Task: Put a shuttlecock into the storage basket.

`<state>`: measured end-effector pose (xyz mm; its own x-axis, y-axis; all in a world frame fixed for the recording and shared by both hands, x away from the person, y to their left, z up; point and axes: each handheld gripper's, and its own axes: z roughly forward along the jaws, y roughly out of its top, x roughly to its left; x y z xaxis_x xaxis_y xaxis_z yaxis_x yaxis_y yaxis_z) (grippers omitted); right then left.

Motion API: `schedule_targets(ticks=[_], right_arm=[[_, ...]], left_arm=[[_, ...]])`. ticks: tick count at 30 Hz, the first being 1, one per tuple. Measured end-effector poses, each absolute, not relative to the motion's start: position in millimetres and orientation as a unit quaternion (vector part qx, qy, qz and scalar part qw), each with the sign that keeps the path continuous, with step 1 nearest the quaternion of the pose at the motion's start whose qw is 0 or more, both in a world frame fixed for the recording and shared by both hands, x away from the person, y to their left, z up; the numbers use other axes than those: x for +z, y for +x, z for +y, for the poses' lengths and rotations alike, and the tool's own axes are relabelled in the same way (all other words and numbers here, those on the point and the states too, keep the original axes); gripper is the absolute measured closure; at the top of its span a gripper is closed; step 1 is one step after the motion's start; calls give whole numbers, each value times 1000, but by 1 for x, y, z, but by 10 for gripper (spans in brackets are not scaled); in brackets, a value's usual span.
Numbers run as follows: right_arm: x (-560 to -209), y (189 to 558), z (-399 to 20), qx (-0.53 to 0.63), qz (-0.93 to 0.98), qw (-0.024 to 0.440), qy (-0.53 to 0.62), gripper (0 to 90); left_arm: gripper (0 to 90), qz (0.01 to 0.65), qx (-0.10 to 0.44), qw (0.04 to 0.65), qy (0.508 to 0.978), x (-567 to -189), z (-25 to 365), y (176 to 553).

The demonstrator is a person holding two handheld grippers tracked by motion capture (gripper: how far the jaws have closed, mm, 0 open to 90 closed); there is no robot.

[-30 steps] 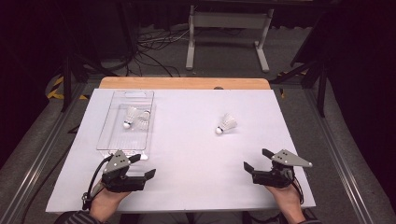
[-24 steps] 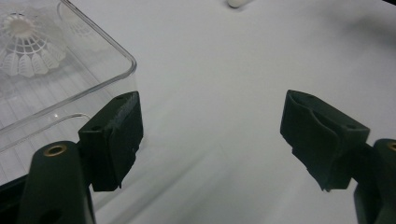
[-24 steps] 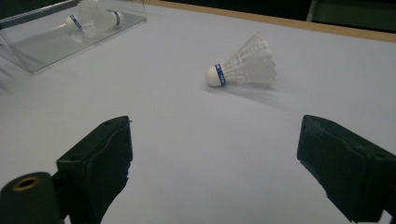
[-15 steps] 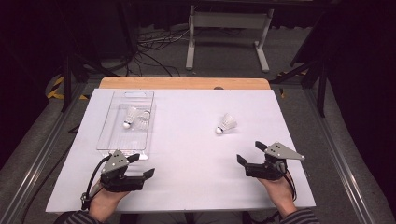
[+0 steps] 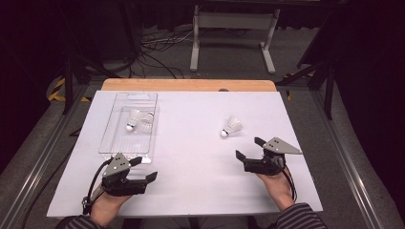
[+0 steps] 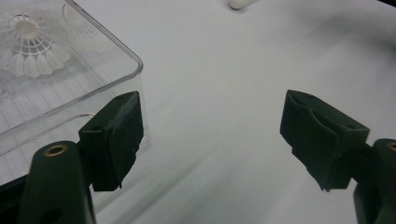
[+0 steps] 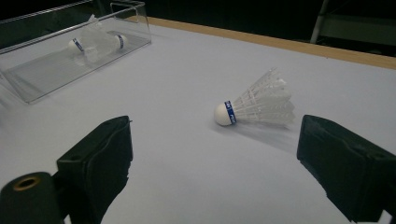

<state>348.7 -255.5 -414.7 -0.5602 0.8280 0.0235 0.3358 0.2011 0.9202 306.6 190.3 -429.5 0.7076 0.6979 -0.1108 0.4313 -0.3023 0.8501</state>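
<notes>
Dark floor, trailing cables and a pale metal stand [image 5: 231,33] surround a white-covered worktop [image 5: 191,191] with a wooden strip along its far edge. Near the far-left corner lies a clear, rectangular plastic tray [image 5: 109,143] holding two white shuttlecocks [image 5: 138,121]. The left tool [image 5: 143,168] rests at the near-left edge, just beside the tray's near end, jaws spread wide with nothing between them. The right tool [image 5: 248,148] sits toward the near-right edge, jaws likewise wide open and empty, pointed at the loose shuttlecock.

That white plastic shuttlecock with a blue band around its rounded white cork [image 7: 254,107] lies on its side right of the worktop's middle, well apart from the tray, cork toward the left edge in the high view [image 5: 231,127]. Its skirt is a thin, ribbed lattice, flared and springy-looking.

As I judge it, the risks are these: closing on the skirt could crush or bend the ribs; a light, round-nosed thing may roll or skid off a jaw that nudges it first; and gripping the cork alone may let it swing.
</notes>
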Motion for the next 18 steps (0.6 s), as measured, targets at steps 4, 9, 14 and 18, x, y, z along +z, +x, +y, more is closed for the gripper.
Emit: schedule_targets(ticks=[4,9,14,18], right_arm=[[-415,354,-253,491,735,249,396,111],[-415,362,-250,485,737,251,398,111],[-414,373,-246,474,744,256,395,112],[-414,383,-245,480,738,250,404,112]], left_arm=[[227,356,139,475,793,-429,191,306],[227,354,139,474,794,-429,192,306],[228,354,143,472,795,-429,192,307],[227,353,140,472,795,-429,191,306]])
